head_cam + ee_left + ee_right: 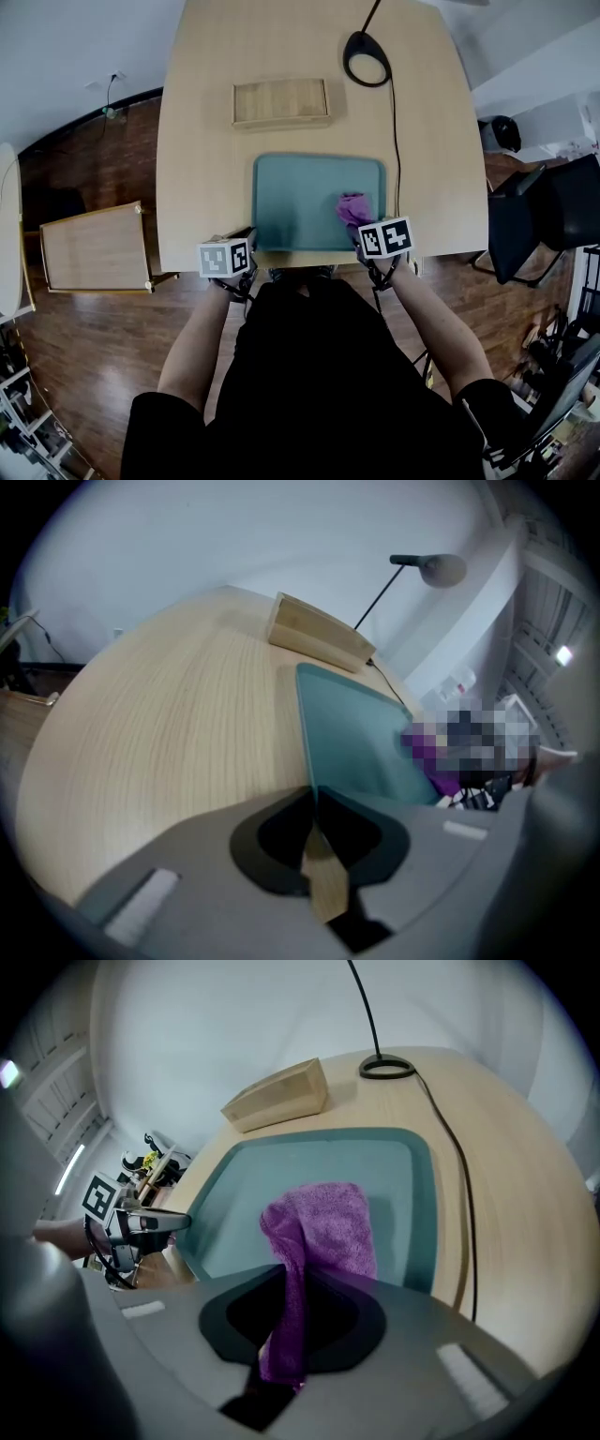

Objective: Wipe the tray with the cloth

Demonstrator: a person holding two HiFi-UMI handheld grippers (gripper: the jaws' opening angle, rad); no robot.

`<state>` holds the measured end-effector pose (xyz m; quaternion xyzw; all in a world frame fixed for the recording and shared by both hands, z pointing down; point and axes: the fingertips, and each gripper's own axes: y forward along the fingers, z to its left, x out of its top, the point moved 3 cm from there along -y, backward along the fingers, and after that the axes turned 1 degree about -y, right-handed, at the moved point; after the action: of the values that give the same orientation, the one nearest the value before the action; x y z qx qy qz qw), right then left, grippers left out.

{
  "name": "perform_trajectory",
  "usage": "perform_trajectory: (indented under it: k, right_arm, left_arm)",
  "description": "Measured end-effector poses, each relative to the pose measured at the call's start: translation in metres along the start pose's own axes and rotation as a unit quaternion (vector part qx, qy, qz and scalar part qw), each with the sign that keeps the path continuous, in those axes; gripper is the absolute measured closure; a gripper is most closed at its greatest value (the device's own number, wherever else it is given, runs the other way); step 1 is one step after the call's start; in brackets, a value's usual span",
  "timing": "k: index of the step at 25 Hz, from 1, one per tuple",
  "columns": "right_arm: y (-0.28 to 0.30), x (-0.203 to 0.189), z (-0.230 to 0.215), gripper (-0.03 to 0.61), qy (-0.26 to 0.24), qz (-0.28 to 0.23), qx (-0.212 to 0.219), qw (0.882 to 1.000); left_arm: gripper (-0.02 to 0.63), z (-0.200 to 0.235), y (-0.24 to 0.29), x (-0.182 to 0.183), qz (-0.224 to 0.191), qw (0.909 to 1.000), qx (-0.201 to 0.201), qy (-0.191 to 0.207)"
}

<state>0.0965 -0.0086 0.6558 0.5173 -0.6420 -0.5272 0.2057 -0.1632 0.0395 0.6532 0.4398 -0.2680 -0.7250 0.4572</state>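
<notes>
tray [286,202]: on the table [197,169], at its near edge
cloth [353,208]: in the tray's near-right corner
wooden box [280,102]: behind the tray
lamp base [367,58]: right of the wooden box, farther back

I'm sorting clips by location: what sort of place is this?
Probably an office or workroom: a light wooden table carrying a black desk lamp with its cord, a black office chair beside it, and dark wood flooring.

Fuzzy purple terry cloth [323,1222] against the smooth, matt teal plastic tray [281,1166] and the satin-finished pale wood-grain tabletop [506,1176].
</notes>
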Motion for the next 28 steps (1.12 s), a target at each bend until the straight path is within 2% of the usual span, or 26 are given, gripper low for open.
perform_trajectory:
  k: [5, 9, 12, 15, 20, 23, 26, 28]
  right_arm:
    - [0.022, 0.013, 0.047, 0.528, -0.019, -0.015, 0.011, 1.0]
    - [0.042, 0.018, 0.103, 0.528, -0.072, -0.013, 0.039, 0.997]
    - [0.056, 0.026, 0.133, 0.528, -0.086, -0.006, 0.053, 0.995]
    - [0.071, 0.033, 0.156, 0.528, -0.073, 0.005, 0.073, 0.995]
    - [0.09, 0.044, 0.187, 0.531, -0.057, 0.007, 0.09, 0.994]
    - [0.094, 0.046, 0.19, 0.531, -0.036, 0.006, 0.119, 0.992]
    - [0.087, 0.049, 0.183, 0.531, -0.01, 0.001, 0.155, 0.988]
    - [0.08, 0.046, 0.173, 0.531, -0.002, -0.001, 0.153, 0.988]
  left_arm:
    - [0.569, -0.002, 0.001, -0.001, 0.0, 1.0, -0.007, -0.002]
    - [0.568, -0.004, 0.002, -0.001, 0.003, 0.9999, -0.016, 0.0]
    - [0.566, -0.003, 0.0, -0.001, 0.001, 0.9998, -0.02, 0.0]
    - [0.566, -0.001, -0.004, 0.001, -0.005, 0.9999, -0.01, 0.003]
    - [0.568, -0.002, 0.001, -0.002, -0.007, 0.9994, -0.033, 0.0]
    - [0.568, 0.002, 0.0, -0.003, -0.008, 0.9989, -0.042, -0.019]
    - [0.566, 0.002, 0.003, -0.004, -0.004, 0.999, -0.043, -0.013]
    - [0.566, 0.002, 0.004, -0.006, 0.0, 0.9991, -0.042, -0.012]
